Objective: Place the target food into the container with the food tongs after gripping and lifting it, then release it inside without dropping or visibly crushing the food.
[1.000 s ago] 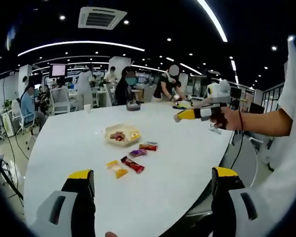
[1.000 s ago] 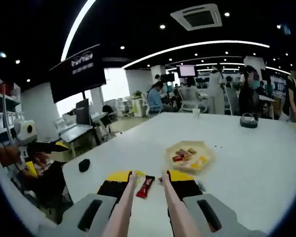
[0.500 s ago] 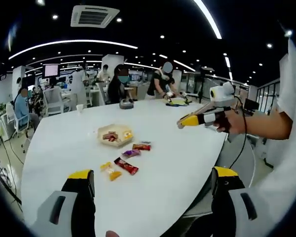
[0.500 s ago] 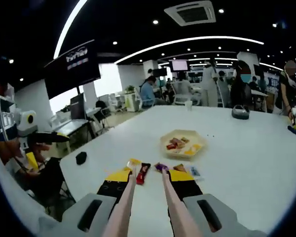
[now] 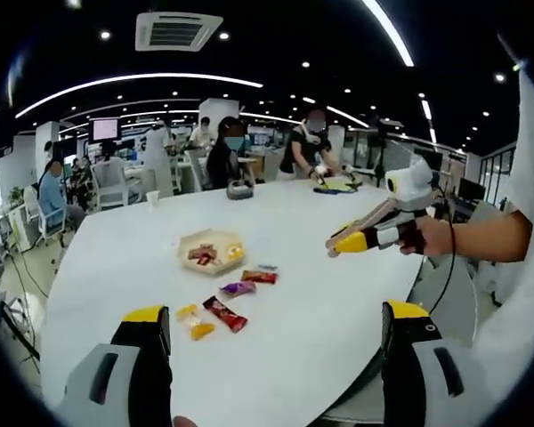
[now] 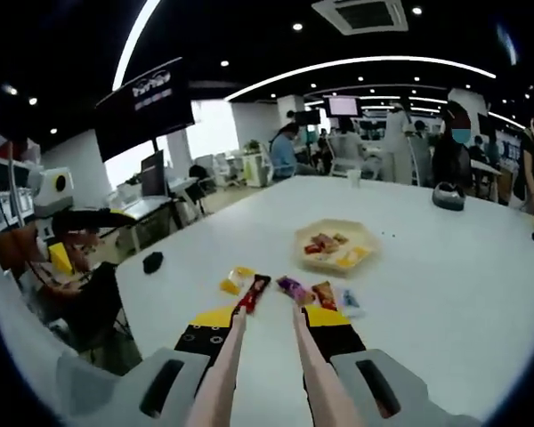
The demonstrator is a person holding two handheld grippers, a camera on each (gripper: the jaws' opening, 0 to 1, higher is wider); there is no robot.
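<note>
White table, left gripper view, left to right: yellow packet, red bar, purple packet, orange-red packet; hexagonal tray behind.

Change: right gripper sits lower and nearer the snacks than half a second ago; approach under way, no food gripped.

Right gripper clenched on food tongs, tips apart, empty. Left gripper wide open, empty.

Right gripper hangs over the white tabletop, its fingers clamping a pair of tan food tongs whose tips stay apart. Just past the tips sits a row of wrapped snacks, and beyond those the tan container with food inside.
</note>
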